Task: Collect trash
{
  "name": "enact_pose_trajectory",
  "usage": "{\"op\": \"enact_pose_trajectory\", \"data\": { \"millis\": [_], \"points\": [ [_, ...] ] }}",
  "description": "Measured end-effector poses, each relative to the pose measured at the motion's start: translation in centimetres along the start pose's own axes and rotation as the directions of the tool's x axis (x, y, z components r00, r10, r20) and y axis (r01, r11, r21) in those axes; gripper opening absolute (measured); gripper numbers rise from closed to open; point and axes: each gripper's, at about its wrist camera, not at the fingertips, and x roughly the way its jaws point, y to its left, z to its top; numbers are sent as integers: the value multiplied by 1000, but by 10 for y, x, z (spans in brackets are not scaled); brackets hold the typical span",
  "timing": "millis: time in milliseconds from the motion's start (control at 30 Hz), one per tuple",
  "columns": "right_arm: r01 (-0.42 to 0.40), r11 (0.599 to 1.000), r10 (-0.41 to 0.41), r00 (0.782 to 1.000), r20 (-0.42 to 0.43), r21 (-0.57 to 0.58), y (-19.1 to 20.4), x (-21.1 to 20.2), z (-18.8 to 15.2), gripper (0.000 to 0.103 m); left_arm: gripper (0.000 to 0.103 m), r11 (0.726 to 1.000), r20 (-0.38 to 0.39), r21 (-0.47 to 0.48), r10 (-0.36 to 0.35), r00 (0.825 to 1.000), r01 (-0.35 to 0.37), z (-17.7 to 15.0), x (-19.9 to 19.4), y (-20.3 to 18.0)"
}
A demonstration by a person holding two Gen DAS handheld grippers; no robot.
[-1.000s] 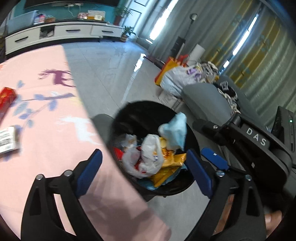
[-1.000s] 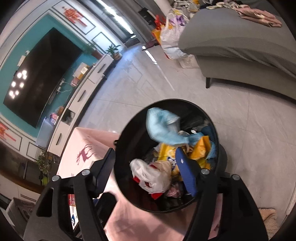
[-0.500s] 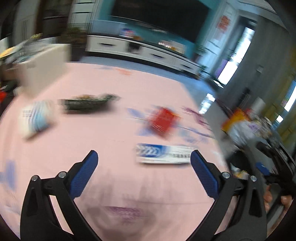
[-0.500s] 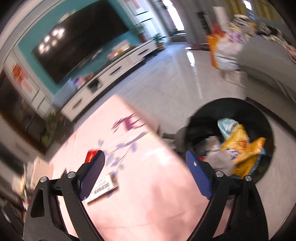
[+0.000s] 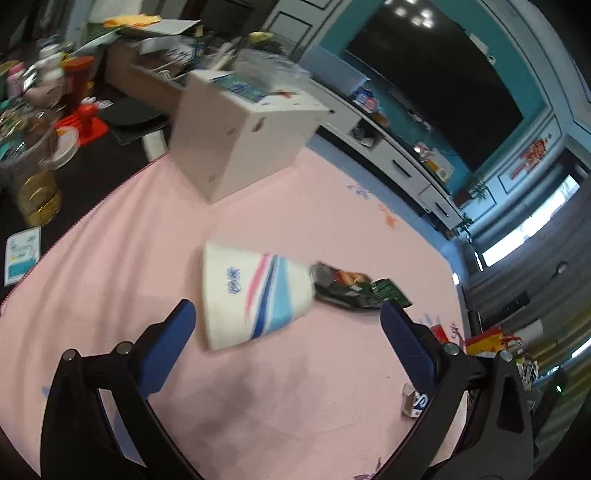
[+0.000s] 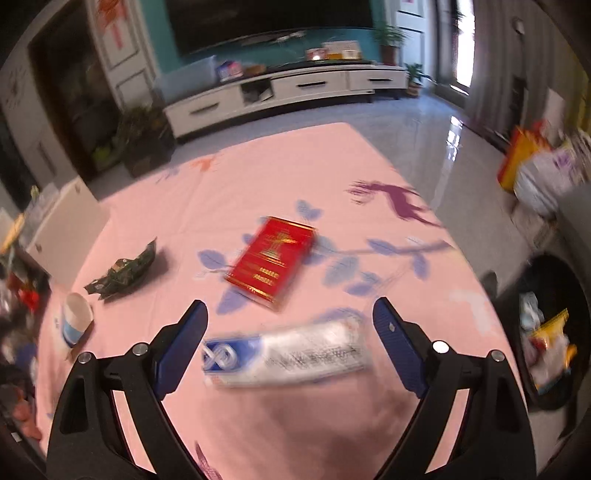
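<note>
Left tool [image 5: 286, 334] before paper cup [image 5: 255, 297]

A teal wall [image 6: 170, 55] is backing a large black television screen [image 6: 266, 14], and a long white low cabinet with dark handles [image 6: 295, 92] is standing beneath it. Daylight is glaring off the glossy grey tiled floor [image 6: 443, 147], coming from a bright window [image 5: 524, 236] beside grey curtains [image 5: 517, 295]. Potted green plants [image 6: 144, 133] are sitting near the cabinet's left end.
</note>
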Motion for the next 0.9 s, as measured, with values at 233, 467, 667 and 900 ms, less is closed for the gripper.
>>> {"op": "enact_pose_trajectory", "data": {
  "millis": [233, 467, 667, 900],
  "points": [
    [69, 990, -72, 997, -18, -127, 41, 65, 16, 89, 100, 983, 2, 181, 14, 1000, -14, 5, 38, -57],
    [113, 978, -118, 993, -16, -173, 38, 89, 15, 76, 100, 990, -106, 122, -52, 993, 65, 11, 99, -74],
    [88, 984, -94, 995, -27, -153, 32, 91, 18, 72, 100, 968, -89, 247, 62, 994, -38, 2, 124, -92],
    [43, 991, -49, 998, -44, -130, 29, 81, 19, 64, 100, 947, -45, 314, 88, 995, -70, -5, 131, -105]
  ]
}}
